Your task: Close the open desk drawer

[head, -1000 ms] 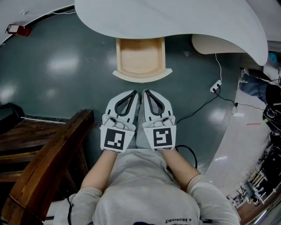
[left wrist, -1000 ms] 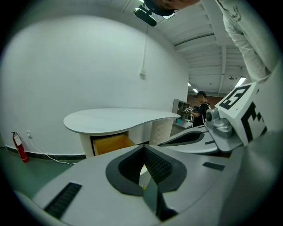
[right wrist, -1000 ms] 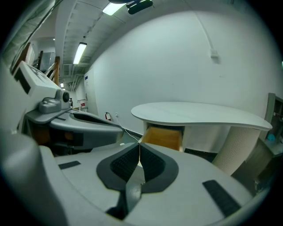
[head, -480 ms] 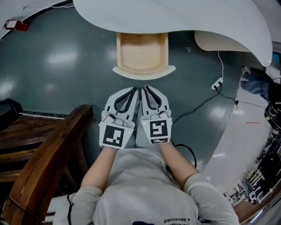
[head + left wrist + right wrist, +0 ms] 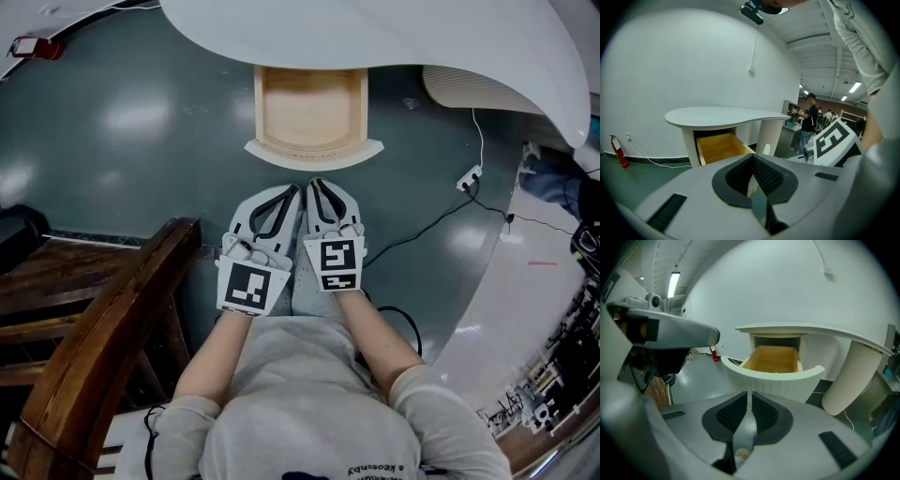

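under the white surface [image 5: 375, 37] the drawer [image 5: 314, 153] stands pulled out, its curved front just ahead of the left claw [image 5: 292, 192] and right claw [image 5: 315, 186], both clenched, empty; advise pressing mid-front, pushing straight

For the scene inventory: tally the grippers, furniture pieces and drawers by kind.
grippers: 2 (left gripper, right gripper)
desk: 1
open drawer: 1
wooden seat: 1
total: 5
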Motion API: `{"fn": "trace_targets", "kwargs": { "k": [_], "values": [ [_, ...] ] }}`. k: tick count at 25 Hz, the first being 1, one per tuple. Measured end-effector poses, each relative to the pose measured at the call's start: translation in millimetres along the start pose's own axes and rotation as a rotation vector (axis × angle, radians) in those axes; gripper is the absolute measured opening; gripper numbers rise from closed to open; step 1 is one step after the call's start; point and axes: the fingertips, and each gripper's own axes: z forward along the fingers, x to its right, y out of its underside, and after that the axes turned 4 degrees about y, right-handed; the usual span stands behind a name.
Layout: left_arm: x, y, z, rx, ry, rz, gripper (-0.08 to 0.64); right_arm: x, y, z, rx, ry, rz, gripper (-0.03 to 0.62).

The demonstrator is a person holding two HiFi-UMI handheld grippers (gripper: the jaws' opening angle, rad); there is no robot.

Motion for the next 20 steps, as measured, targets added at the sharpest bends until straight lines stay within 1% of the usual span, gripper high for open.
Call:
{"fn": "trace_targets", "kwargs": {
  "k": [4,5,7,9,14,20],
  "values": [
    [-0.5,3.6,2.5,-0.008,0.002,-0.004,0.011,1.0,12.2,8.8,-0.037,0.006,0.021,0.023],
    [-0.8,5.0,3.0,-0.010,0.002,-0.006,0.009,1.3,15.1,11.2,-0.047,0.008,0.026,0.034],
    [-1.9,8.5,3.9,-0.016,0.003,-0.011,0.010,0.2,20.9,16.8,-0.069,0.003,0.039,0.082],
    [-2.8,11.1,4.4,-0.020,0.003,-0.014,0.010,-1.7,26.6,21.3,-0.093,0.000,0.056,0.084],
    [-3.1,11.4,6.8,-0.038,0.012,-0.021,0.010,0.6,39.6,30.3,-0.144,0.014,0.039,0.094],
    [-9.2,12.6,10.8,-0.042,0.008,-0.027,0.009,7.7,46.0,45.5,-0.178,0.021,0.064,0.121]
  ]
}}
